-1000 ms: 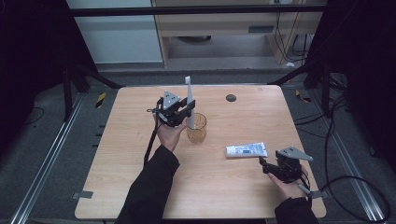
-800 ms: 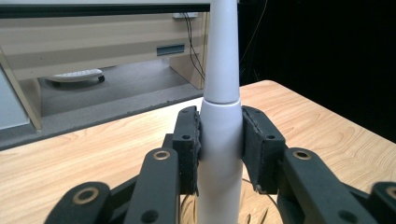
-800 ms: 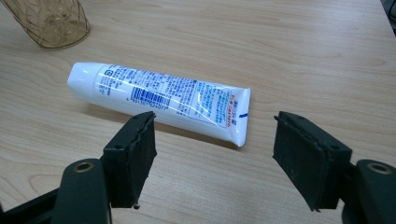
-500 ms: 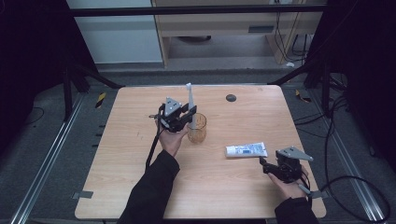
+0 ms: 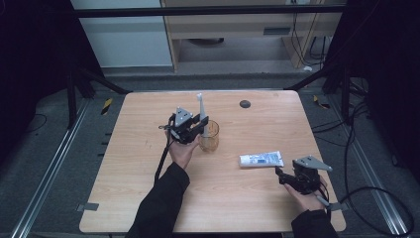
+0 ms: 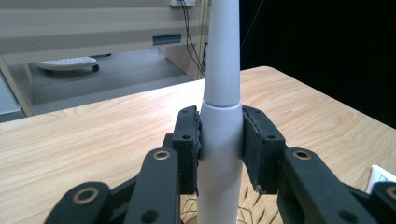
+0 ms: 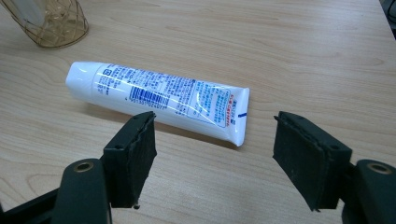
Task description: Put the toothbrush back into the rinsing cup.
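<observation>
Two pads (image 6: 187, 140) clamped on white electric toothbrush (image 6: 219, 121), upright in left gripper (image 5: 190, 130), lower end inside amber glass cup (image 5: 210, 136) mid-table. Right gripper (image 7: 215, 154) jaws wide apart, empty, just short of toothpaste tube (image 7: 159, 95) lying flat on table (image 5: 148, 163).

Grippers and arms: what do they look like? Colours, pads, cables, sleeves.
Both are black two-jaw tools. The left gripper has blocky, rough-edged black pads on linked bars with brass-ringed pivot holes. The right gripper is built alike. Each carries a grey three-cornered plate on top; a black cable trails from the left one. The person wears black long sleeves.
</observation>
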